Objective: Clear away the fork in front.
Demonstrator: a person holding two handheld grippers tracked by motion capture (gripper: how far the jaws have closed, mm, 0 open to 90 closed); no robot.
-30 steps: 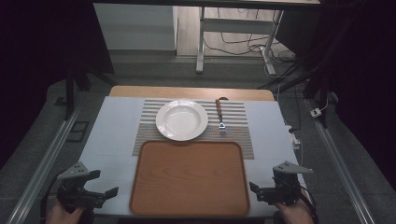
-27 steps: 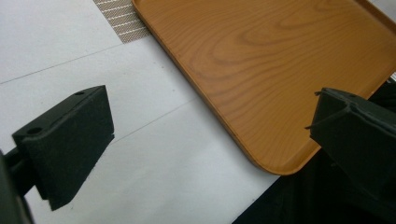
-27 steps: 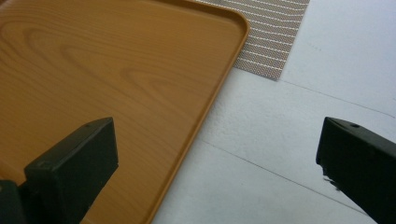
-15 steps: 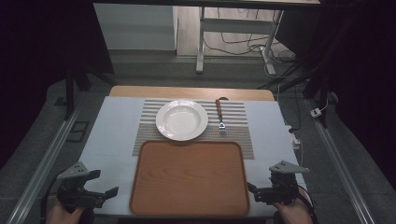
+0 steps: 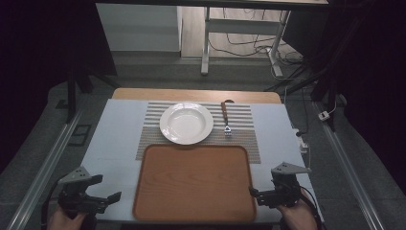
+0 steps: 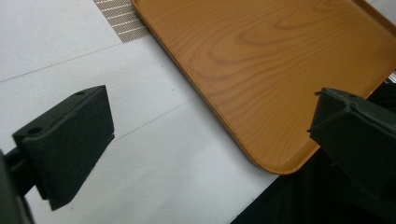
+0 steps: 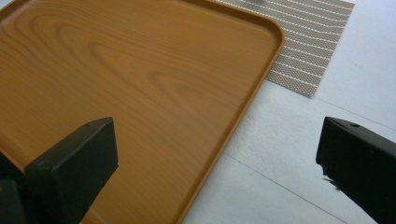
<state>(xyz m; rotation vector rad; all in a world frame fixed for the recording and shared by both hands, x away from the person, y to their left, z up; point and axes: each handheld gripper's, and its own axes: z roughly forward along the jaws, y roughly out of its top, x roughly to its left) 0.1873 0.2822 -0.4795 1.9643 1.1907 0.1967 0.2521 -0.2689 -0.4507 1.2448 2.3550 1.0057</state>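
A wooden-look orange tray (image 5: 194, 182) lies at the table's near edge, empty. Behind it a white plate (image 5: 186, 123) and a fork (image 5: 226, 117) with a brown handle rest on a striped placemat (image 5: 153, 139). My left gripper (image 5: 106, 200) hovers at the near left, open, jaws pointing at the tray's near left corner (image 6: 261, 154). My right gripper (image 5: 258, 195) is open at the tray's right edge (image 7: 233, 126), one jaw over the tray and the other over the white table. In the left gripper view (image 6: 215, 107) and the right gripper view (image 7: 217, 135) nothing sits between the jaws.
The white tabletop (image 5: 115, 139) has bare strips left and right of the tray. Metal rails (image 5: 43, 167) run along both sides of the table. A desk frame and cables (image 5: 268, 52) stand on the floor beyond the far edge.
The right gripper has crept a little to the left, toward the tray's right edge. The left gripper has hardly moved.
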